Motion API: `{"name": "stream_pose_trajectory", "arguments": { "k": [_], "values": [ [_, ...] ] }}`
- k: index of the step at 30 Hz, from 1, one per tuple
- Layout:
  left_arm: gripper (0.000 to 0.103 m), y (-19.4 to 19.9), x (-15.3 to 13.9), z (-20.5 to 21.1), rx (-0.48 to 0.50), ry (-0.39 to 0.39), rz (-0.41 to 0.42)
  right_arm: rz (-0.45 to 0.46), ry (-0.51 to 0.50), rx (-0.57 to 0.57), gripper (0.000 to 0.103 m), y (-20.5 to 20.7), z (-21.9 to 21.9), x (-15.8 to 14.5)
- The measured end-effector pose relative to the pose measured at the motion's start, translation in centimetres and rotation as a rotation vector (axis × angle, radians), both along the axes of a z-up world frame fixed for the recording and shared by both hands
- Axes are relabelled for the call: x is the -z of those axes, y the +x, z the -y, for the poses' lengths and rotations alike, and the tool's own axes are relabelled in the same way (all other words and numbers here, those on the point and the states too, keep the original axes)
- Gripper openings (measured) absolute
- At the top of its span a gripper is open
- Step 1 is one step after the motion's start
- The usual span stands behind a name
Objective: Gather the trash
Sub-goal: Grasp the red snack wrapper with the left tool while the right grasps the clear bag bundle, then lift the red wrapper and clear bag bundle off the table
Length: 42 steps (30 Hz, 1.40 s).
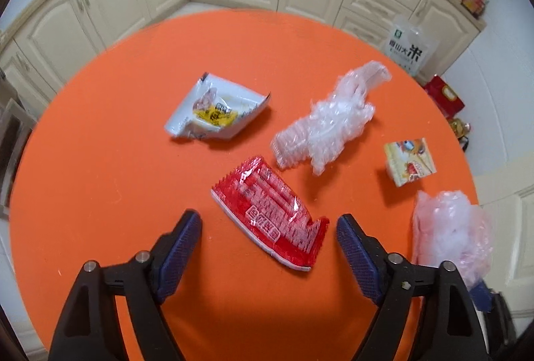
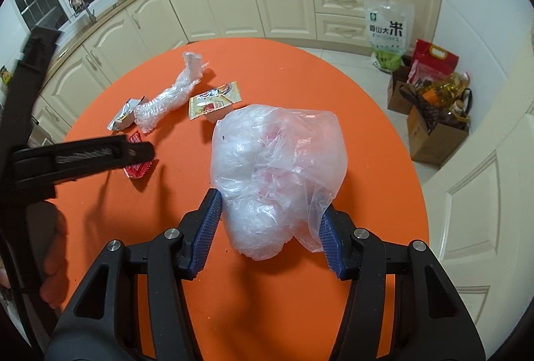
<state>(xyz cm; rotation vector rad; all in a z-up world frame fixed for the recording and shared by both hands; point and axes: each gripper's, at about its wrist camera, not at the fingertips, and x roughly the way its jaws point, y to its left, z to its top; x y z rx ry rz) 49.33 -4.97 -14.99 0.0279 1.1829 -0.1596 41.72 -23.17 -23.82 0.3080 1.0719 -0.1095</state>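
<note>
On the orange round table (image 1: 133, 160) a red snack wrapper (image 1: 270, 214) lies flat between the wide-apart fingers of my left gripper (image 1: 268, 222), which is open; the pads do not touch the wrapper. Farther back lie a white and yellow wrapper (image 1: 217, 110), a crumpled clear plastic tray (image 1: 327, 124) and a small yellow packet (image 1: 409, 160). My right gripper (image 2: 270, 211) is shut on a translucent plastic bag (image 2: 277, 170) stuffed with rubbish, both blue pads pressing its sides. That bag (image 1: 447, 227) shows at the table's right edge in the left wrist view.
Cream kitchen cabinets (image 2: 233, 0) curve behind the table. A rice bag (image 2: 387, 27) leans on the drawers, beside cardboard boxes with oil bottles (image 2: 434, 120) on the floor. A white door (image 2: 484, 194) stands at right. A hand (image 2: 53, 261) holds the left gripper.
</note>
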Motion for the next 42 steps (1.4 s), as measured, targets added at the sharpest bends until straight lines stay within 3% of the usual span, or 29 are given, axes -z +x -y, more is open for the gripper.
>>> {"name": "stream_pose_trajectory", "arguments": {
  "k": [4,8,11,16,26,34,37,40,42],
  "values": [
    [0.079,0.2,1.0,0.8,0.018,0.054,0.032,0.003,0.009,0.006,0.053,0.0,0.0,0.1],
    [0.035,-0.2,1.0,1.0,0.071,0.043,0.089,0.003,0.014,0.008,0.053,-0.1,0.1,0.2],
    [0.022,-0.3,0.9,0.5,0.089,-0.004,0.073,0.000,0.008,0.006,0.053,-0.1,0.0,0.1],
    [0.019,-0.4,0.8,-0.5,0.110,-0.018,0.061,0.001,0.005,0.001,0.047,-0.4,-0.3,-0.4],
    [0.019,-3.5,-0.6,-3.0,0.126,-0.035,0.060,0.010,0.027,0.019,0.021,-2.3,-0.5,-1.2],
    [0.018,-9.3,-2.3,-6.1,0.141,-0.048,0.090,0.014,0.121,-0.027,0.017,-7.1,-2.2,-2.8],
    [0.018,-11.3,-2.7,-7.3,0.144,-0.056,0.091,-0.005,0.124,-0.027,0.020,-8.5,-3.3,-2.9],
    [0.018,-13.8,-3.2,-8.6,0.158,-0.066,0.096,-0.012,0.083,-0.004,0.034,-9.5,-4.6,-2.9],
    [0.018,-15.3,-3.7,-9.5,0.164,-0.073,0.108,0.002,0.063,0.009,0.051,-9.7,-5.4,-3.1]
  ]
}}
